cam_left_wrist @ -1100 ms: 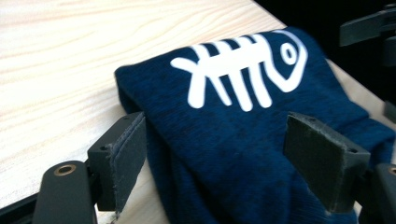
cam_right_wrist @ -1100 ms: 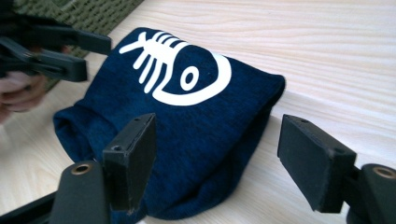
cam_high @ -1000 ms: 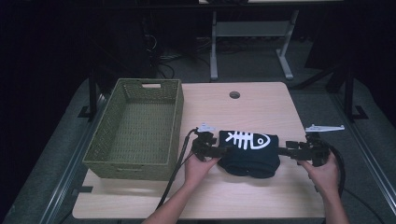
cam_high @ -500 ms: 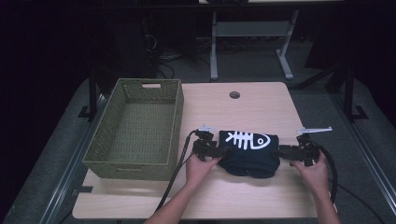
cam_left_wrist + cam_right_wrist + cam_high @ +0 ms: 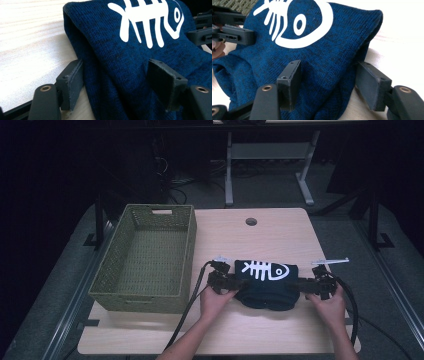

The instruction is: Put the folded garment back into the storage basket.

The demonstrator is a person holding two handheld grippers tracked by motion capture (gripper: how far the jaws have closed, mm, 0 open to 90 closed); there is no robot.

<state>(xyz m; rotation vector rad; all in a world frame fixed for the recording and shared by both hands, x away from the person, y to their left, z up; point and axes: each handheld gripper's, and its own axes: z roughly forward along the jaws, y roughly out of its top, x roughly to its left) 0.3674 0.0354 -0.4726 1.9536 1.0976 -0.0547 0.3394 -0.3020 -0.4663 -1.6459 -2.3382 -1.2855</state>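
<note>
A folded blue sweater w/ a white fish-bone print is laid on the desk, right of a green basket. Left gripper & right gripper are set at its ends; jaws have just been closing, pads pressed into the cloth on both.

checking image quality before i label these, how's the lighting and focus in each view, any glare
High view: dim and soft, dark surroundings, only the table lit. Left gripper view: sharp knit on the sweater, tabletop washed out by glare at upper left. Right gripper view: sweater crisp, tabletop overexposed at right, basket blurred.
</note>
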